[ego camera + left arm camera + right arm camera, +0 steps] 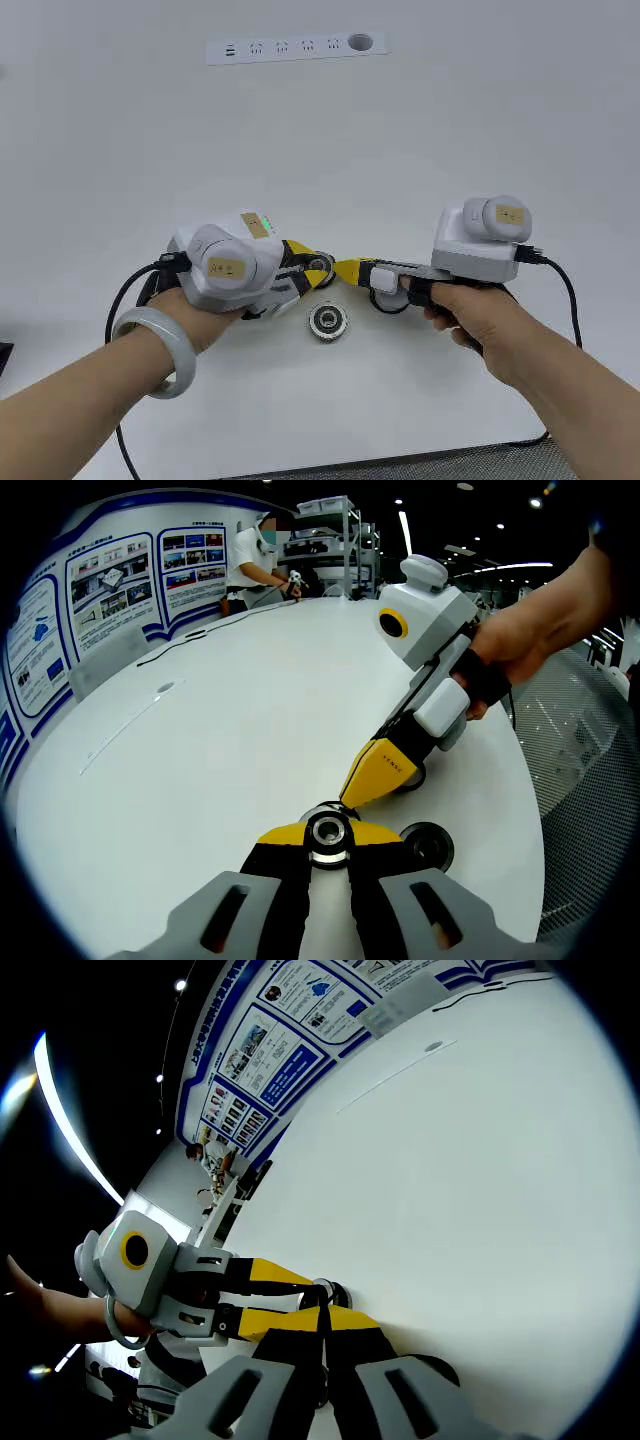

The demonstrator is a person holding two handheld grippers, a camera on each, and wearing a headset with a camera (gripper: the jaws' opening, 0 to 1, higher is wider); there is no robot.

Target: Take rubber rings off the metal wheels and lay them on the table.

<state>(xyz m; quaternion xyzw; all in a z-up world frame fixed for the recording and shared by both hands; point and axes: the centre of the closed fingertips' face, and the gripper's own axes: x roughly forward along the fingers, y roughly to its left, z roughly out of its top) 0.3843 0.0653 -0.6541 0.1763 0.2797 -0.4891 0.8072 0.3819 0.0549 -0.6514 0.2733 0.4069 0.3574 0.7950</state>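
Observation:
My left gripper (314,274) (328,844) is shut on a small metal wheel (320,265) (328,831) and holds it just above the white table (300,160). A black rubber ring sits around the wheel's rim. From the right, my right gripper (346,270) (322,1310) meets the wheel (327,1290) with its yellow jaws pressed together on the ring's edge. In the left gripper view, the right gripper (352,794) touches the wheel's upper right side. In the right gripper view, the left gripper (300,1290) comes in from the left.
A second metal wheel (328,320) (428,846) lies on the table just in front of the grippers. A loose black ring (390,303) lies under the right gripper. A power strip (296,46) is set in the table at the far side. The table's near edge (400,465) is close.

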